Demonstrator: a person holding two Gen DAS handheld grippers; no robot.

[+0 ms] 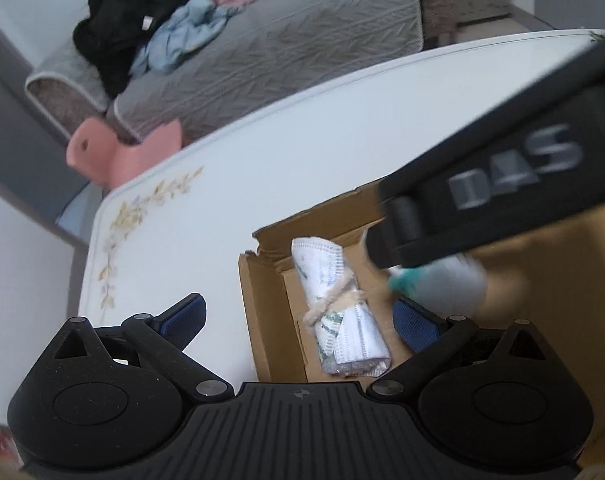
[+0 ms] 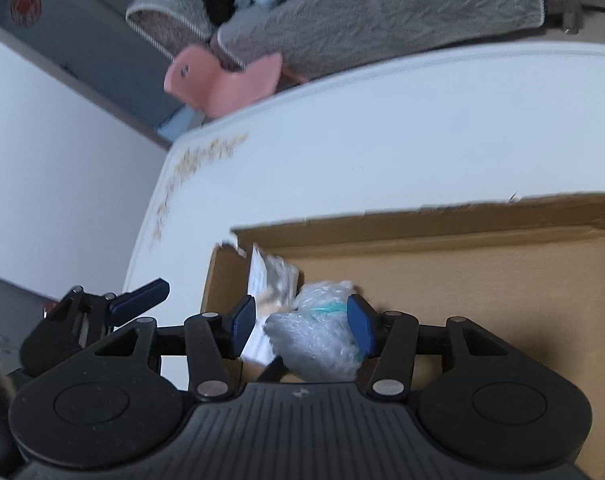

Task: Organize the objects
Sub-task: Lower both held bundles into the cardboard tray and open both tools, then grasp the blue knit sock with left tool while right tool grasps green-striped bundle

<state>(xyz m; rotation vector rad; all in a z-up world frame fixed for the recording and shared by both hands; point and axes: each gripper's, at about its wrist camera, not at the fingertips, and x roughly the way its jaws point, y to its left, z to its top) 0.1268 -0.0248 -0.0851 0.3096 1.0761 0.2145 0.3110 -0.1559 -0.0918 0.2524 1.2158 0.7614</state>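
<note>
A shallow brown cardboard box (image 1: 262, 320) lies on a white table (image 1: 262, 160). In it lies a rolled white cloth tied with string (image 1: 338, 312). My left gripper (image 1: 298, 320) is open and empty, its fingers straddling the box's left wall and the roll. My right gripper (image 2: 302, 322) is over the box (image 2: 482, 280) with its jaws apart around a plastic-wrapped bundle with a teal part (image 2: 318, 336). The right pad touches the bundle; a gap shows at the left pad. That bundle also shows in the left wrist view (image 1: 442, 280) under the right gripper's black body (image 1: 502, 184).
The table has a floral print near its left corner (image 1: 142, 216). Beyond its far edge stand a pink plastic seat (image 1: 114, 152) and a grey sofa (image 1: 262, 52) with a pile of clothes (image 1: 150, 24). A white wall (image 2: 62, 160) is to the left.
</note>
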